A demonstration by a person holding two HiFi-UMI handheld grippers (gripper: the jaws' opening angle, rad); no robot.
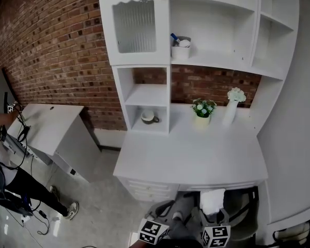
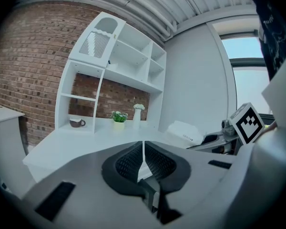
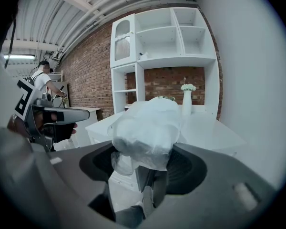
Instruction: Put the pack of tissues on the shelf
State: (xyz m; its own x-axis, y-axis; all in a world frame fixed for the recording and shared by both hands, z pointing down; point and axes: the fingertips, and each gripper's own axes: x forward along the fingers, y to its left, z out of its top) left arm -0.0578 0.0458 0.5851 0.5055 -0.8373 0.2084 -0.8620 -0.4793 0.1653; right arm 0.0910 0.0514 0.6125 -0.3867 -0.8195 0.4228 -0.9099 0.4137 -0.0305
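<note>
The pack of tissues (image 3: 148,127), white in thin clear wrap, sits between the jaws of my right gripper (image 3: 145,144), which is shut on it. In the head view the pack of tissues (image 1: 213,200) shows below the front edge of the white desk (image 1: 191,159), with the right gripper (image 1: 215,217) under it. My left gripper (image 2: 143,147) is shut with nothing in it, its pads meeting in a thin line. From the left gripper view the pack of tissues (image 2: 184,131) hangs to the right. The white shelf unit (image 1: 212,61) rises behind the desk, its upper compartments mostly bare.
A cup of small items (image 1: 181,47) stands on the middle shelf and a mug (image 1: 149,118) in a lower cubby. A potted plant (image 1: 203,109) and a white vase (image 1: 231,106) stand at the desk's back. A second desk (image 1: 51,130) and a person (image 1: 13,182) are at the left.
</note>
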